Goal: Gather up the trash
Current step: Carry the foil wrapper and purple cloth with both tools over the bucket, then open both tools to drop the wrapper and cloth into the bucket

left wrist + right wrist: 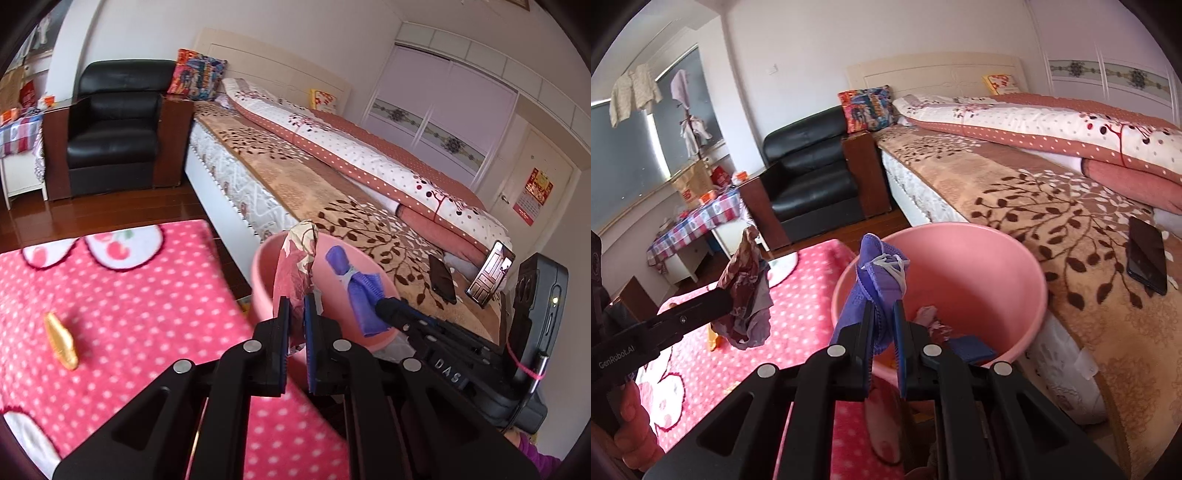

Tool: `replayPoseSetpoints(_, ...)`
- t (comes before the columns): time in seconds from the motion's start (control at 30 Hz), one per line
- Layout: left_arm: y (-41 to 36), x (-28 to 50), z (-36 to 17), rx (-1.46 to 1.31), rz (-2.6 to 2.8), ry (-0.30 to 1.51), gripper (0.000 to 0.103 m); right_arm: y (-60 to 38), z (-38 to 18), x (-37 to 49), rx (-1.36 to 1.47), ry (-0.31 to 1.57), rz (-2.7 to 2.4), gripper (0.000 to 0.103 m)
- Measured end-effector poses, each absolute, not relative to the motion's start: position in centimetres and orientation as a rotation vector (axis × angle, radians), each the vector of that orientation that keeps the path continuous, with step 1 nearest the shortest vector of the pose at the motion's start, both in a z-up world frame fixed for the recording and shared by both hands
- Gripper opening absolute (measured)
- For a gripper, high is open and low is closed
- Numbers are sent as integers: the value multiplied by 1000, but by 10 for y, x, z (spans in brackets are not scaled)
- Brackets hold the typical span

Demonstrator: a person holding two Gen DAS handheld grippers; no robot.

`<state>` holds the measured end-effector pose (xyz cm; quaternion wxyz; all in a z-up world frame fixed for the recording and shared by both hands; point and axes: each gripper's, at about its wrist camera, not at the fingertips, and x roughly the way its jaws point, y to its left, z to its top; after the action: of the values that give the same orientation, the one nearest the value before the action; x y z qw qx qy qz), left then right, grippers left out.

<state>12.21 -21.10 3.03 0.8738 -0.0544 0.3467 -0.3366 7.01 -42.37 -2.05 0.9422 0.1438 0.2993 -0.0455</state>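
My left gripper (295,312) is shut on a crumpled floral wrapper (297,258), held up at the near rim of a pink bucket (263,291). In the right wrist view the same wrapper (746,291) hangs from the left gripper (729,297), left of the bucket (990,266). My right gripper (884,314) is shut on a purple face mask (873,280) with white ear loops, above the bucket's near edge. Seen from the left wrist, the mask (356,295) hangs over the bucket's opening from the right gripper (382,306). Scraps of trash (929,319) lie in the bucket.
A gold wrapper (61,341) lies on the pink dotted rug (129,295). The bed (1052,206) runs along the bucket's right side, with a dark phone (1147,260) and a propped phone (489,273) on it. A black armchair (110,129) stands behind. A person's hand (631,417) holds the left gripper.
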Motion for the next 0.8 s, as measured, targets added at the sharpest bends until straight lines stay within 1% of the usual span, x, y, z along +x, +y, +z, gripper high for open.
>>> replayPoseSetpoints(0.3, -270, 148, 5, -46, -708, 771, 7, -463, -49, 95, 317, 650, -155, 9)
replayPoseSetpoints(0.6, -291, 163, -20, -13, -678, 806, 8, -478, -71, 113, 326, 692, -178, 10)
replayPoseSetpoints(0.67, -293, 165, -22, -9, -671, 815, 11, -480, -74, 115, 329, 698, -181, 11)
replayPoseSetpoints(0.7, -295, 166, -22, -6, -669, 819, 19, -480, -75, 115, 332, 699, -179, 11)
replayPoseSetpoints(0.73, -295, 167, -22, -2, -665, 826, 29, -480, -76, 116, 332, 700, -182, 12)
replayPoseSetpoints(0.8, -296, 167, -22, 0, -663, 830, 33, -479, -76, 117, 331, 702, -184, 29)
